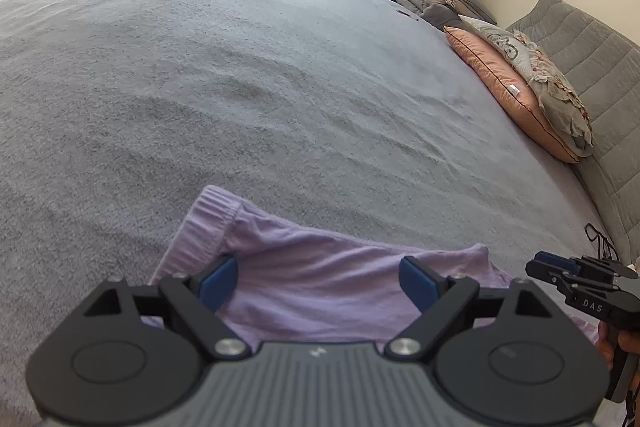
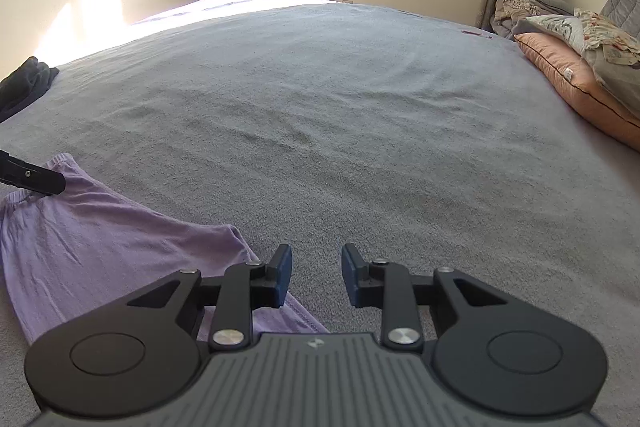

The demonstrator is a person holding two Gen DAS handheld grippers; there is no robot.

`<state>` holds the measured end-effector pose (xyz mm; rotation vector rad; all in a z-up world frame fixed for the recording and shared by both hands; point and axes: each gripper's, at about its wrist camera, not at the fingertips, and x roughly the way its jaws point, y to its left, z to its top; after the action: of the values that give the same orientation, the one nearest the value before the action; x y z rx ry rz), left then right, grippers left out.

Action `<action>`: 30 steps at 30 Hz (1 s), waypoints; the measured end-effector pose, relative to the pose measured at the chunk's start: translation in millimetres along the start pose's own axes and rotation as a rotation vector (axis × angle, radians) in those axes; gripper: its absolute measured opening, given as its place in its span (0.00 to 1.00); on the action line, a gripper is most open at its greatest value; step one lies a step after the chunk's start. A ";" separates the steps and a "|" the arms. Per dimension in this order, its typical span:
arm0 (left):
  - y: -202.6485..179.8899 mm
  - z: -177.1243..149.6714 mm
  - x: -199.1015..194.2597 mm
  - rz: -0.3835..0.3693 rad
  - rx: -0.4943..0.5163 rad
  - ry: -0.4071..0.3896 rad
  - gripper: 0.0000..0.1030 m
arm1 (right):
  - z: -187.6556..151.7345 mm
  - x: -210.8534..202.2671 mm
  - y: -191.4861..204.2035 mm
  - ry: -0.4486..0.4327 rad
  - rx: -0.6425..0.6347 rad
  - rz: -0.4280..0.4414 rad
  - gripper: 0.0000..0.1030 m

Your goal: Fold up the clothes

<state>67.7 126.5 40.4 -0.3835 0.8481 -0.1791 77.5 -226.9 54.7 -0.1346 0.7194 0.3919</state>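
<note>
Your lilac garment [image 1: 320, 267] lies flat on the grey bedspread [image 1: 240, 87], at the near edge of the bed, its long axis running across from its ribbed band [image 1: 200, 227] toward your right. Your left gripper [image 1: 316, 281] hangs directly over the garment, fingers spread wide and holding nothing. Your right gripper [image 2: 316, 275] sits just off the garment's right edge, fingers partly apart and empty, so the left is nearer. Whether the garment is trousers or a top is hard to tell; its near part is hidden behind the gripper bodies.
</note>
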 end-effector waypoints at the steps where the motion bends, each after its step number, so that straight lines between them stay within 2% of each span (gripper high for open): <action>1: 0.9 0.0 0.1 -0.002 -0.007 0.001 0.86 | -3.3 1.1 -1.7 0.019 0.019 0.028 0.29; 3: 0.2 0.1 -0.1 -0.003 -0.011 0.001 0.86 | -7.0 4.9 -1.1 0.056 0.050 0.080 0.29; 7: -0.7 0.3 0.5 -0.006 -0.013 0.001 0.87 | -14.2 13.8 18.6 0.117 -0.068 0.053 0.28; 12: -0.4 -1.1 1.5 -0.005 -0.015 0.009 0.87 | -10.8 4.3 28.6 0.089 -0.149 0.012 0.28; 15: -0.2 -1.9 2.1 -0.004 -0.016 0.014 0.87 | -12.6 3.0 30.4 0.105 -0.157 0.055 0.28; 17: 0.0 -2.4 2.5 -0.004 -0.017 0.017 0.87 | -16.2 8.2 35.7 0.124 -0.195 0.046 0.26; 18: -0.5 -2.9 3.2 -0.002 -0.014 0.021 0.87 | -16.4 9.0 36.6 0.124 -0.204 0.042 0.25; 20: -0.4 -3.1 3.5 -0.002 -0.014 0.022 0.88 | -14.3 9.1 35.1 0.119 -0.195 0.030 0.13; 21: -0.3 -3.2 3.6 -0.001 -0.013 0.022 0.88 | -13.1 9.1 34.2 0.117 -0.189 0.024 0.03; 26: 4.4 -2.1 4.6 -0.012 -0.046 0.025 0.88 | -12.8 10.7 36.9 0.101 -0.204 0.001 0.02; 30: 4.5 -2.1 2.5 -0.018 -0.058 0.024 0.88 | -7.1 6.6 39.8 0.047 -0.224 -0.068 0.01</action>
<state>67.7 129.3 35.7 -0.4445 0.8751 -0.1763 62.0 -190.1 45.6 -0.3797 0.7142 0.4045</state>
